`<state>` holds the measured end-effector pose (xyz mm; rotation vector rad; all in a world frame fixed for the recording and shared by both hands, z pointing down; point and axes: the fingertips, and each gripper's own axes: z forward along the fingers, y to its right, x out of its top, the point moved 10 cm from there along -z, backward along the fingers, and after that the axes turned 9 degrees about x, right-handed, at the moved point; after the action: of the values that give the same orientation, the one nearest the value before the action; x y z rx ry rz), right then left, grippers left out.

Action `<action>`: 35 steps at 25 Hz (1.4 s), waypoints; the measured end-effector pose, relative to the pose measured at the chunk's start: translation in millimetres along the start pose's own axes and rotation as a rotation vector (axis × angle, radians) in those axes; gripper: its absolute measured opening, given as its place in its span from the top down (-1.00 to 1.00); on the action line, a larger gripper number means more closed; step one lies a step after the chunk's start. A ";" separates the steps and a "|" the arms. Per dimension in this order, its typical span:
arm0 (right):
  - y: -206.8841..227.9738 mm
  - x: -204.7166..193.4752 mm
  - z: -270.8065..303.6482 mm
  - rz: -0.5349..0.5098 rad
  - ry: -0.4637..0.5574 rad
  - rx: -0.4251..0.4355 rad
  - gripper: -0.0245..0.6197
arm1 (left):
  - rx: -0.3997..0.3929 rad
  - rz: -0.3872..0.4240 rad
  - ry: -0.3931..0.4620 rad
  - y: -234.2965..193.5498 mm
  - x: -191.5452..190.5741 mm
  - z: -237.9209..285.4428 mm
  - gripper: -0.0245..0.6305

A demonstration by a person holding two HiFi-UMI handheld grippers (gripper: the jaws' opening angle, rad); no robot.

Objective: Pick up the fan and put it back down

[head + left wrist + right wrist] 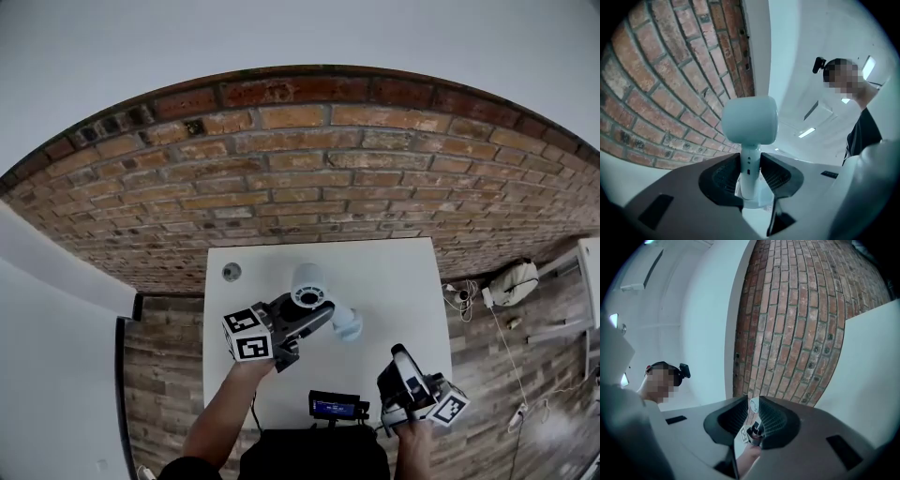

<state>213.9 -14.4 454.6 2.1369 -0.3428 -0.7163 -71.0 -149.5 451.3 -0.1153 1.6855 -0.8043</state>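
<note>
In the head view, the person is standing at the near edge of a white table [394,281] set against a brick wall [309,169]. The left gripper [317,314] is clamping the fan [307,284] and holding it up over the middle of the table, with the fan's white ring end pointing far and its pale blue end pointing right. The right gripper [401,356] is hovering over the near right part of the table, well apart from the fan. A small grey disc [231,272] is lying near the far left corner. A dark device with a blue screen [336,407] is sitting at the near edge.

In the left gripper view, the dark pads [724,176] are pressing on the fan's slim white stem from both sides. The rounded pale blue end [750,121] is sticking out beyond them. Only brick and ceiling are showing behind it.

In the right gripper view, the jaws of the right gripper [753,398] are standing a little apart and gripping nothing. Through the narrow gap, the forearm [749,451] that is carrying the left gripper is showing far off. The table's white top [876,357] is lying off to the right.
</note>
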 end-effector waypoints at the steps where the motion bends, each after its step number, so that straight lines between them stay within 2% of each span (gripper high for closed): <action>1: 0.6 1.8 5.7 0.000 -0.005 0.015 0.75 | -0.009 0.008 0.005 6.5 12.9 0.4 0.47; 4: -1.8 6.0 27.5 -0.003 -0.016 0.047 0.75 | -0.046 0.029 0.040 20.9 43.6 0.3 0.47; 6: 0.3 6.9 33.9 -0.001 -0.025 0.060 0.75 | -0.050 0.081 0.055 24.2 58.2 -0.9 0.47; 9: 6.9 5.2 34.7 0.007 -0.037 0.063 0.75 | 0.004 0.222 0.042 15.7 71.9 -2.1 0.47; 11: 9.6 3.8 34.2 0.017 -0.035 0.056 0.75 | 0.045 0.284 0.033 2.9 76.7 -1.5 0.47; 19: 24.8 10.7 16.5 0.034 -0.004 0.009 0.75 | 0.159 0.373 0.018 -48.9 93.7 12.0 0.47; 24: 40.2 11.1 11.4 0.052 0.028 -0.005 0.75 | 0.204 0.392 -0.042 -77.0 93.4 23.7 0.47; 29: 58.1 14.5 7.7 0.069 0.041 -0.013 0.75 | 0.222 0.396 -0.079 -102.5 74.0 34.2 0.47; 35: 70.7 20.3 10.3 0.077 0.043 -0.018 0.75 | 0.221 0.487 -0.158 -142.6 39.4 43.4 0.47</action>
<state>224.3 -73.9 497.8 2.1073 -0.3926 -0.6267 -91.9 -295.5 496.2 0.3639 1.3840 -0.5875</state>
